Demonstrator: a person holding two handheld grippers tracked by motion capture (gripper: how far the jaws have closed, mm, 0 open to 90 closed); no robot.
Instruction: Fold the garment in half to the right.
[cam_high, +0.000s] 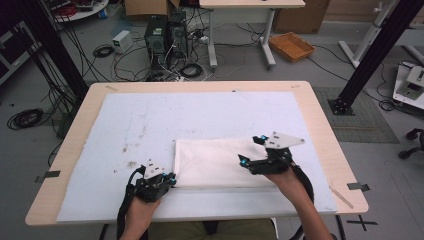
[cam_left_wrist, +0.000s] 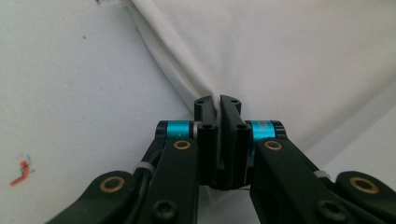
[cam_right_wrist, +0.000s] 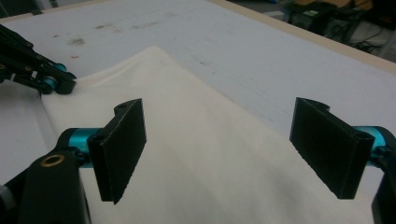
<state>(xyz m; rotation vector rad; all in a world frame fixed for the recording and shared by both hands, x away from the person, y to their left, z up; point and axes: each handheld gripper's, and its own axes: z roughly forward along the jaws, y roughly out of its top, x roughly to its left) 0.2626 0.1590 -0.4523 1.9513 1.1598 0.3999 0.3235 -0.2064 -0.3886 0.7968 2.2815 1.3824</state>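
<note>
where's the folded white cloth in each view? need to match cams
High view: folded white cloth, lower centre of the table.
Left gripper view: upper right, its edge pinched in the left claw.
Right gripper view: centre, under the open right claw.
Shared landmark: left claw at the cloth's corner.

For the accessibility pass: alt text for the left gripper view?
The left gripper has its two black jaws shut on a pinched fold at the edge of a white cloth. The cloth spreads up and to the right over a white table cover, which bears a small orange mark.

Soft white cloth on a matt, stained, perhaps felt mat; wooden table.
</note>
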